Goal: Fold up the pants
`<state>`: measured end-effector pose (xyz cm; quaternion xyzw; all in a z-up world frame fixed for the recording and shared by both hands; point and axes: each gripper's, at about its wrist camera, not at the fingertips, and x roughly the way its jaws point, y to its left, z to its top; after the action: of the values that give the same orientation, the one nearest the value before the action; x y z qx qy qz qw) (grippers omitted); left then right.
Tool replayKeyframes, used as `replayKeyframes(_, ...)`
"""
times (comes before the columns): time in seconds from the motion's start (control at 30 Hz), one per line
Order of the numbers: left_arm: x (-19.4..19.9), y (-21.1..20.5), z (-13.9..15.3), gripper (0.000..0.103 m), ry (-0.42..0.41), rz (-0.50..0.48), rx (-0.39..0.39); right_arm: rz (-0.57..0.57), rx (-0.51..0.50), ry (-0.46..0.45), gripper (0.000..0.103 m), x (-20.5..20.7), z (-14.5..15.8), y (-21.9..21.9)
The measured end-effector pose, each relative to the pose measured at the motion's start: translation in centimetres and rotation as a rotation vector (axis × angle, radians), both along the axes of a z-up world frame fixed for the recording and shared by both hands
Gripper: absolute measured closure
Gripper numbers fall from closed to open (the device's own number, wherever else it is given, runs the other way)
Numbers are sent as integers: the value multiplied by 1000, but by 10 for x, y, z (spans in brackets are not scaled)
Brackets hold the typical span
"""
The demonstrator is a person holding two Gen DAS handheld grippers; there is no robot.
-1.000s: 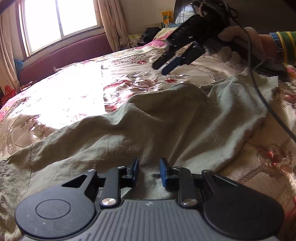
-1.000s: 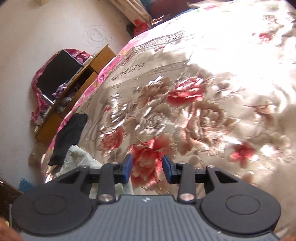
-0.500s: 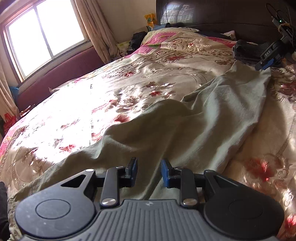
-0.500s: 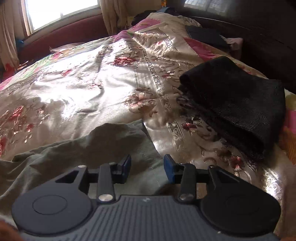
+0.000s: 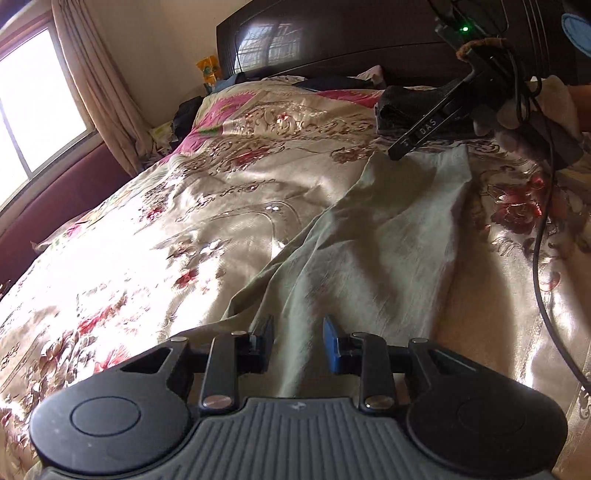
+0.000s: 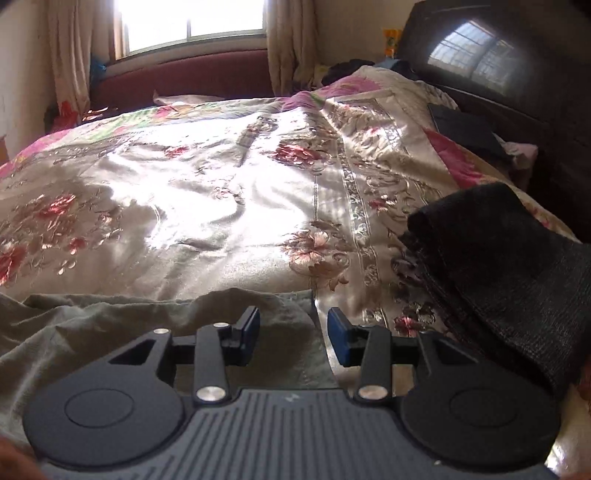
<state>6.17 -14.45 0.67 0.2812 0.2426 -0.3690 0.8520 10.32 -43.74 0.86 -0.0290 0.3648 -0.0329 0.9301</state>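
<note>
Olive-green pants point(image 5: 376, 251) lie stretched along the flowered bedspread point(image 5: 147, 240), running from my left gripper toward the headboard. My left gripper point(image 5: 298, 332) is open just above the near end of the pants. The right gripper shows in the left wrist view point(image 5: 399, 149) at the pants' far end. In the right wrist view my right gripper point(image 6: 293, 325) is open, low over the pants' hem corner point(image 6: 288, 299). The pants point(image 6: 110, 325) spread to its left.
A folded black garment point(image 6: 517, 280) lies on the bed right of the right gripper; it also shows in the left wrist view point(image 5: 410, 103). A dark headboard point(image 5: 351, 37) stands behind. A window point(image 6: 192, 18) and maroon bench lie across the bed. A cable point(image 5: 543, 258) hangs at right.
The right gripper swung from the far side of the bed down to the pants' far hem near the black garment. The left gripper moved along the pants toward the headboard. Both stayed open.
</note>
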Motion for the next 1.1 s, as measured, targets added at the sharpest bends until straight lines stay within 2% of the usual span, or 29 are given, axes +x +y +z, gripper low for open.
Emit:
replayKeyframes(0.03, -2, -2, 0, 58, -3, -7, 5, 51, -18, 41, 58, 7, -4, 5)
replayKeyframes(0.13, -5, -5, -2, 58, -2, -19, 20, 134, -136, 74, 58, 19, -18, 21)
replayKeyframes(0.27, -5, -3, -6, 58, 16, -22, 35, 288, -288, 74, 57, 21, -16, 35)
replayKeyframes(0.43, -4, 1, -6, 58, 42, -46, 27, 541, -390, 222, 56, 41, -11, 37)
replayKeyframes(0.5, -2, 0, -6, 58, 40, -55, 21, 568, -413, 303, 62, 52, -12, 34)
replayKeyframes(0.57, 2, -2, -5, 58, 46, -55, 4, 553, -401, 375, 94, 63, -11, 27)
replayKeyframes(0.63, 6, -3, -5, 58, 50, -50, -18, 548, -381, 394, 97, 64, -5, 21)
replayKeyframes(0.73, 13, -7, -7, 58, 64, -31, -59, 480, -393, 360, 97, 66, 0, 17)
replayKeyframes(0.8, 15, -13, -10, 58, 79, -24, -70, 378, -417, 284, 93, 69, 1, 13)
replayKeyframes(0.87, 13, -16, -11, 58, 81, -34, -71, 317, -418, 269, 67, 67, 1, 10)
replayKeyframes(0.93, 6, -16, -11, 58, 71, -59, -62, 284, -332, 255, 56, 57, 5, 1)
replayKeyframes(1.03, -1, -13, -17, 54, 66, -71, -18, 144, -252, 196, 55, 32, 17, -15)
replayKeyframes(1.1, -3, -8, -24, 53, 73, -64, 21, -19, -107, 153, 53, 8, 27, -37)
